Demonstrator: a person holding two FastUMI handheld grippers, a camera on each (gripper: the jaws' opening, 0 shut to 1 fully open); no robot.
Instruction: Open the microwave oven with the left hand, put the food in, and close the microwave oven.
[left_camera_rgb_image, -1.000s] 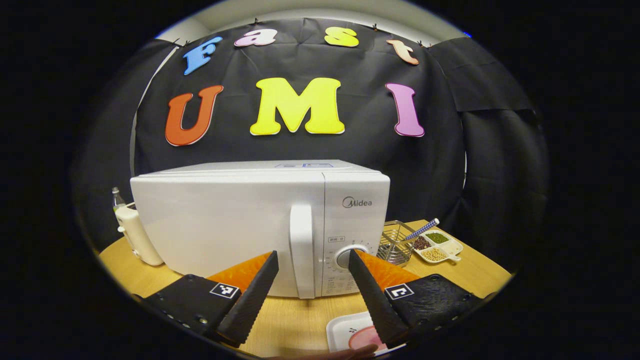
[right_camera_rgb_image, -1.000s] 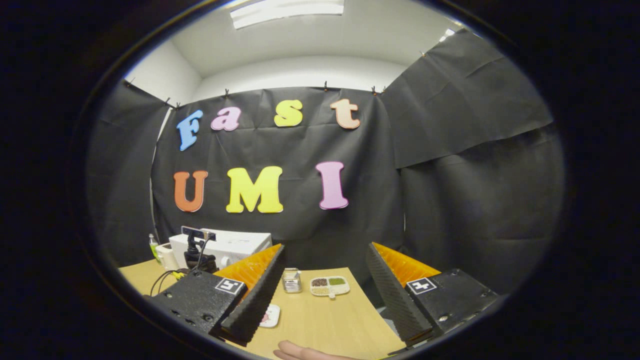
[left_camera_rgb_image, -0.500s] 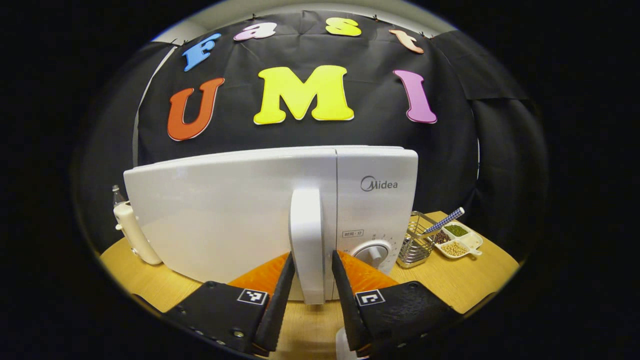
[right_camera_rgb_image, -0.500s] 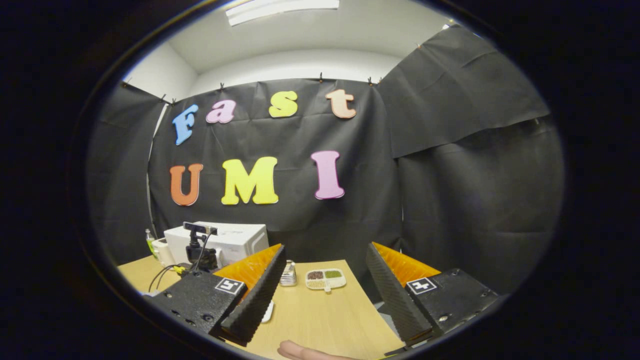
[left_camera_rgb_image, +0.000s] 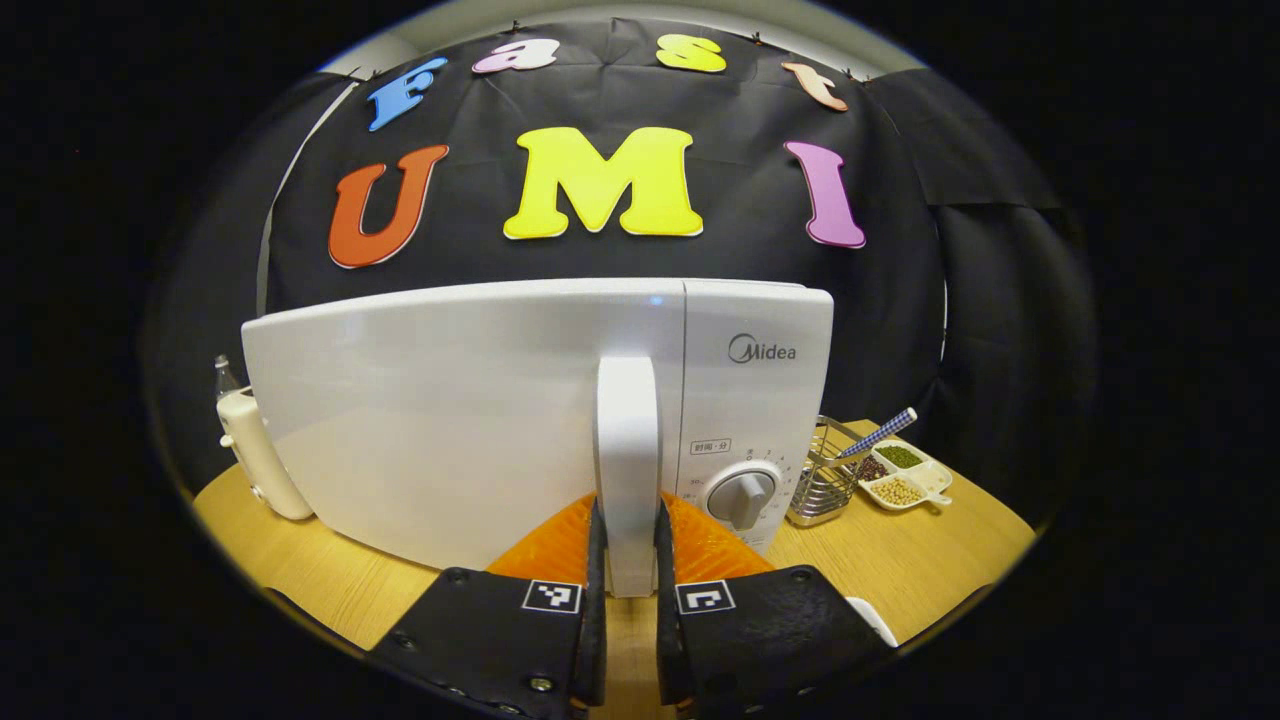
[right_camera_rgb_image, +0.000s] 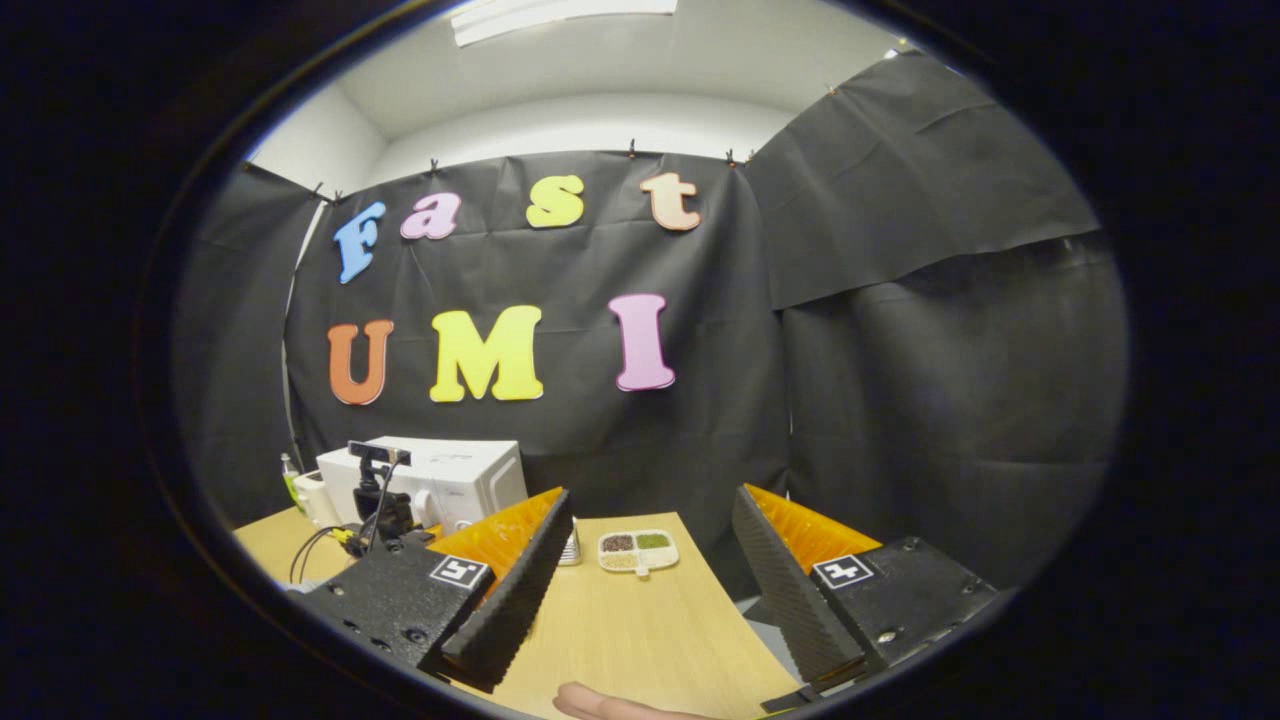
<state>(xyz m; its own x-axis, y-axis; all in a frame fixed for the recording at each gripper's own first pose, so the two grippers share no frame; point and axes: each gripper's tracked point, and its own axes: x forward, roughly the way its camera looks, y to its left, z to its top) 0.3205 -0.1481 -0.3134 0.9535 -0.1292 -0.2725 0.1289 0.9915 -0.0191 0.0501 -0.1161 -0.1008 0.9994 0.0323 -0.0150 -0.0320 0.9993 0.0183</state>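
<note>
A white microwave oven (left_camera_rgb_image: 460, 420) stands close in front in the left gripper view, its door closed. My left gripper (left_camera_rgb_image: 627, 530) is shut on the door's upright white handle (left_camera_rgb_image: 627, 450), one finger pressing each side near its lower end. A corner of the white food plate (left_camera_rgb_image: 870, 620) peeks out at the lower right behind that gripper. In the right gripper view my right gripper (right_camera_rgb_image: 645, 530) stands open with nothing between its fingers, above the wooden table (right_camera_rgb_image: 640, 630). The microwave oven (right_camera_rgb_image: 450, 485) sits far off at the left there, with the left gripper's body (right_camera_rgb_image: 380, 500) in front of it.
Right of the microwave stand a wire basket (left_camera_rgb_image: 825, 480) with a striped straw and a divided dish of beans (left_camera_rgb_image: 905, 480). A cream bottle (left_camera_rgb_image: 255, 455) stands at the microwave's left. A fingertip (right_camera_rgb_image: 600, 703) shows at the bottom edge of the right gripper view.
My left gripper moved forward to the microwave and closed its fingers from wide open onto the door handle. The right gripper stayed open, its view drifting slightly.
</note>
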